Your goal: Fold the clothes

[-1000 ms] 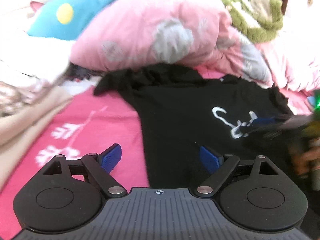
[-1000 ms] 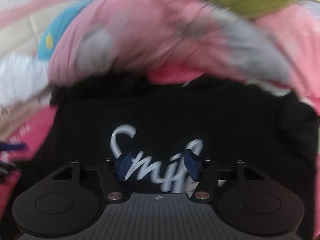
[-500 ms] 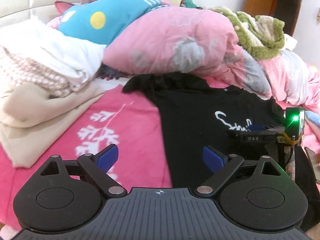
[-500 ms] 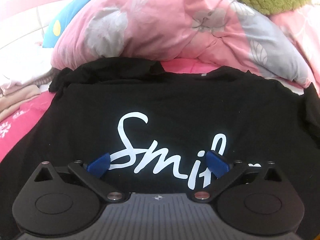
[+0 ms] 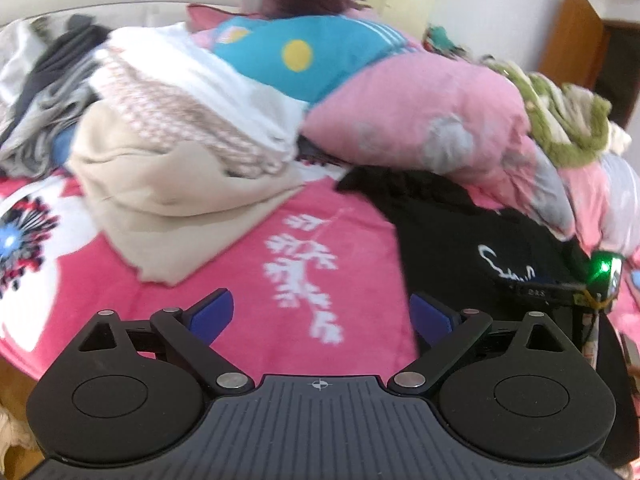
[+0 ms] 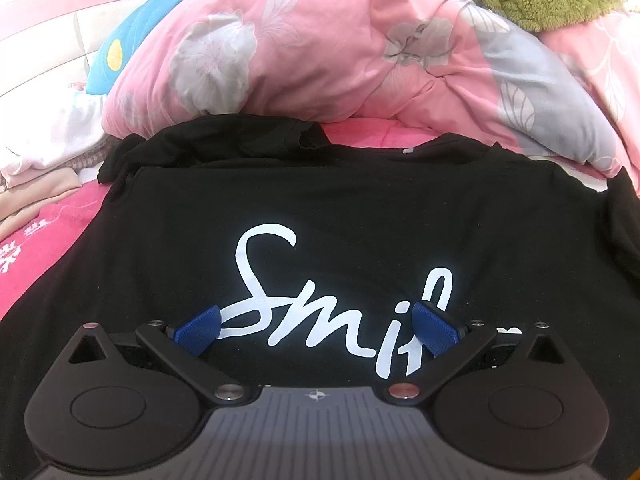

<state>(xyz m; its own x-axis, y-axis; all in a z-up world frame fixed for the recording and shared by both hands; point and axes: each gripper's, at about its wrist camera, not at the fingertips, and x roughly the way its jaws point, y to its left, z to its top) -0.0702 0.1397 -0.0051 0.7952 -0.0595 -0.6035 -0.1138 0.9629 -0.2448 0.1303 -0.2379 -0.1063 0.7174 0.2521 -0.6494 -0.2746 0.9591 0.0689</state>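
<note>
T-shirt (image 6: 360,208) on blanket (image 5: 256,280), quilt (image 6: 320,48) behind, folded pile (image 5: 180,152) left

left view motion-blurred | black T-shirt (image 6: 360,208) lettering partly hidden, perhaps "Smile"

The left tongs (image 5: 320,312) have blue ribbed pads on black linked arms with silver pivot screws, two round black housings and a grey ridged body bearing a small crosshair mark. The right tongs (image 6: 316,326) are built alike; in the left wrist view they carry a glowing green light.
</note>
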